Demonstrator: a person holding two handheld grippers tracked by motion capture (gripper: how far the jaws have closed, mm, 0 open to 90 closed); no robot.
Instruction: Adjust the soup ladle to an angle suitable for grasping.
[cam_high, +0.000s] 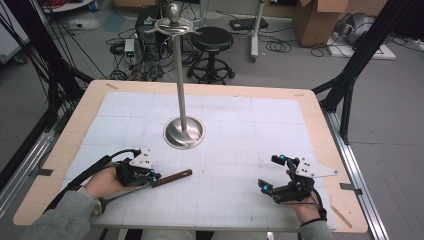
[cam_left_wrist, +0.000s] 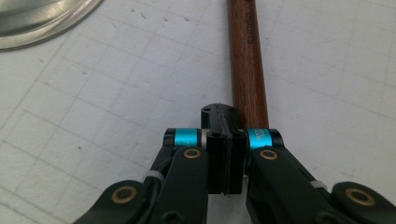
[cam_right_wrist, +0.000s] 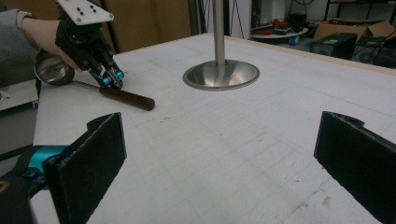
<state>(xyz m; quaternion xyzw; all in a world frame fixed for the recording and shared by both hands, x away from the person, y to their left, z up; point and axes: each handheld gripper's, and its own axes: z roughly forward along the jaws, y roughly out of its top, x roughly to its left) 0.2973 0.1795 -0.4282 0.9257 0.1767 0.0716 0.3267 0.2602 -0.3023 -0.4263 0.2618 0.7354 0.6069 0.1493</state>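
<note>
On my feed the left gripper (cam_high: 156, 178) sits at the near-left of the table (cam_high: 65, 150), jaws pressed together. In the left gripper view the black pads (cam_left_wrist: 225, 154) meet with no gap, right beside the near end of the ladle's wooden handle (cam_left_wrist: 246, 56) (whether they nip the thin metal shank there I can't tell, it's hidden under the jaws).

The ladle (cam_high: 150, 184) lies flat on the white grid mat (cam_high: 240, 130): brown handle pointing toward the table's middle, metal shank running back under the left hand (cam_high: 102, 185), bowl (cam_right_wrist: 52, 70) at the table's near-left edge by the person's wrist.

Right gripper (cam_high: 272, 175) is at the near-right, well apart from the ladle, jaws spread wide w/ nothing between them; the right gripper view shows both pads (cam_right_wrist: 93, 163) far apart over bare mat.

Steel stand (cam_high: 184, 132) w/ round base and tall pole stands upright mid-table, beyond both grippers, hooks at the top.
</note>
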